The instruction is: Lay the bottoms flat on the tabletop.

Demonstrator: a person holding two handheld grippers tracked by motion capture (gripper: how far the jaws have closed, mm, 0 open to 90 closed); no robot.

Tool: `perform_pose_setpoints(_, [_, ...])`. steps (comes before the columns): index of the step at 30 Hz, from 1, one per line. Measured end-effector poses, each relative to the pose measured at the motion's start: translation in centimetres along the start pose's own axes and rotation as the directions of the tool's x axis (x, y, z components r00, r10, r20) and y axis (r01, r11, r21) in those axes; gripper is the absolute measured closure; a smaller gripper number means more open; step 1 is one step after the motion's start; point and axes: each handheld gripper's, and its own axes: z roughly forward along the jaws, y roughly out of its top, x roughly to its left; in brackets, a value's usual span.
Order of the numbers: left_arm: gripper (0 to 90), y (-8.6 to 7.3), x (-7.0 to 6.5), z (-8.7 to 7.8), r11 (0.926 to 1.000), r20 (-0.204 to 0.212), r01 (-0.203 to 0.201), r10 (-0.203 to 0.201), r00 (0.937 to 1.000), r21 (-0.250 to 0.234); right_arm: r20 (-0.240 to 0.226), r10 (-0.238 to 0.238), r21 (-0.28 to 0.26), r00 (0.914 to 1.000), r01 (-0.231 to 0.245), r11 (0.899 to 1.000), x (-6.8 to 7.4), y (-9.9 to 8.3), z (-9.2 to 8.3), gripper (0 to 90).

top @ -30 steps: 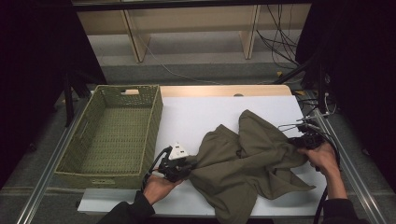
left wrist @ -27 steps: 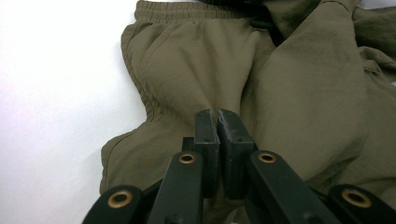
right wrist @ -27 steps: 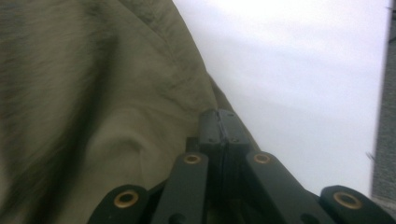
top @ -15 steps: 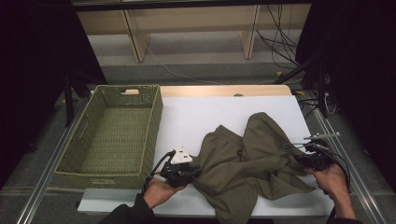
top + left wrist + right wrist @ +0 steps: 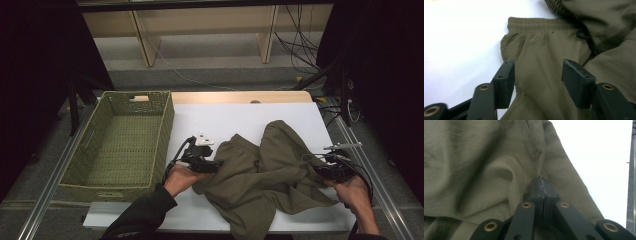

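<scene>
Olive trousers (image 5: 265, 175) lie crumpled on white table (image 5: 225, 117), near right of centre. Right gripper (image 5: 334, 171) jaws pressed together, pinching cloth edge. Left gripper (image 5: 214, 165) jaws just opened, spread, waistband (image 5: 536, 23) cloth between, unpressed. Judged step: regrip for spreading; pinch single layer at waistband, pull level. Wicker basket (image 5: 120, 142) at left, apart; nothing obstructs.

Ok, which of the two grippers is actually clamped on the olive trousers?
The right gripper, pinching the olive trousers at their right edge; the left gripper has just opened, fabric loose between its jaws.
</scene>
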Motion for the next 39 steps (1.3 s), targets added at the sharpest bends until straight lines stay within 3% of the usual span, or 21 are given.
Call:
perform_pose_setpoints(6, [38.8,0.5,0.0,2.8,0.9961,-0.019,-0.027,0.028,0.9994,0.084,-0.002,-0.002,-0.002,1.0,0.002,1.0,0.0,0.0,-0.1,89.5])
perform_pose_setpoints(9, [39.5,0.4,0.6,3.9,0.9935,-0.018,-0.009,0.011,0.9998,0.113,-0.001,-0.008,-0.006,1.0,0.008,1.0,0.0,0.0,0.0,89.4])
perform_pose_setpoints(12, [46.9,0.0,0.8,4.5,0.9865,0.015,-0.021,0.019,0.9997,0.162,0.001,-0.011,-0.006,0.9999,0.011,1.0,0.0,0.0,0.0,89.4])
perform_pose_setpoints(14, [62.0,-0.2,0.6,4.7,0.9846,0.027,-0.033,0.029,0.9992,0.172,0.001,-0.011,-0.005,0.9999,0.011,1.0,0.1,0.1,0.1,89.4])
perform_pose_setpoints(16, [80.2,-0.2,0.5,4.6,0.9874,0.026,-0.046,0.042,0.9988,0.151,0.002,-0.016,-0.009,0.9999,0.016,1.0,0.2,0.1,0.1,89.4])
perform_pose_setpoints(18, [86.7,0.0,0.7,4.2,0.99,0.037,-0.046,0.042,0.9985,0.133,0.004,-0.019,-0.009,0.9998,0.019,1.0,0.3,0.1,0.1,89.4])
perform_pose_setpoints(24, [87.7,0.6,1.7,1.7,0.9989,-0.005,-0.028,0.028,0.9996,0.039,0.013,-0.028,-0.014,0.9995,0.029,0.999,0.4,0.3,0.0,89.4])
perform_pose_setpoints(30, [87.7,0.2,3.0,-1.1,0.9995,-0.063,0.011,-0.013,0.998,-0.028,0.043,-0.036,-0.029,0.9984,0.038,0.999,0.7,0.6,0.0,89.6])
perform_pose_setpoints(33, [87.7,-0.6,2.8,-1.8,0.9995,-0.064,0.023,-0.025,0.9977,-0.024,0.077,-0.024,-0.02,0.9968,0.025,0.999,0.4,0.6,-0.1,89.6])
perform_pose_setpoints(39, [87.4,-2.4,1.5,-1.8,0.9999,-0.06,-0.01,0.011,0.9981,0.01,0.103,0.037,0.009,0.994,-0.039,0.999,-0.8,-0.4,-0.5,89.6])
